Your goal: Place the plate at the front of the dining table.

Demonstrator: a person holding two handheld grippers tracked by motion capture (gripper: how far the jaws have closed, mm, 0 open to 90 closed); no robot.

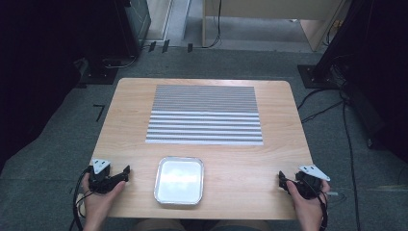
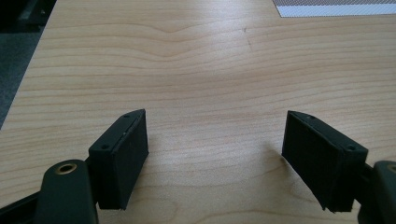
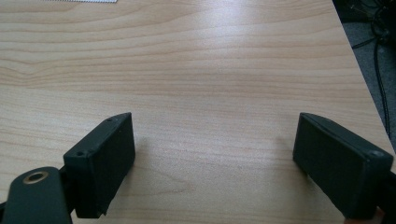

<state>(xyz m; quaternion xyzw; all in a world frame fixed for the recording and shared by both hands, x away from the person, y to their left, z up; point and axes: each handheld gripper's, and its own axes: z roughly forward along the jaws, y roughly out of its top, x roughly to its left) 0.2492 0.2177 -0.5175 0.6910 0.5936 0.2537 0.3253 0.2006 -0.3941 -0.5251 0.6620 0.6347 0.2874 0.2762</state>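
At the near edge of the wooden table, I hold both grippers parked and empty, one at each corner. My left gripper rests on the wood with its jaws spread wide, nothing but bare grain between them in the left gripper view. My right gripper sits the same way at the far side, jaws wide apart over bare wood. Between the two lies a shallow metal tray, empty, its long axis running away from me, its near rim close to the table edge. It sits just beside the left gripper, to that gripper's right, and well apart from the right one, so the left hand looks the nearer for any reach. Beyond the tray, a striped grey-and-white mat covers the middle of the table, untouched, its stripes running across.
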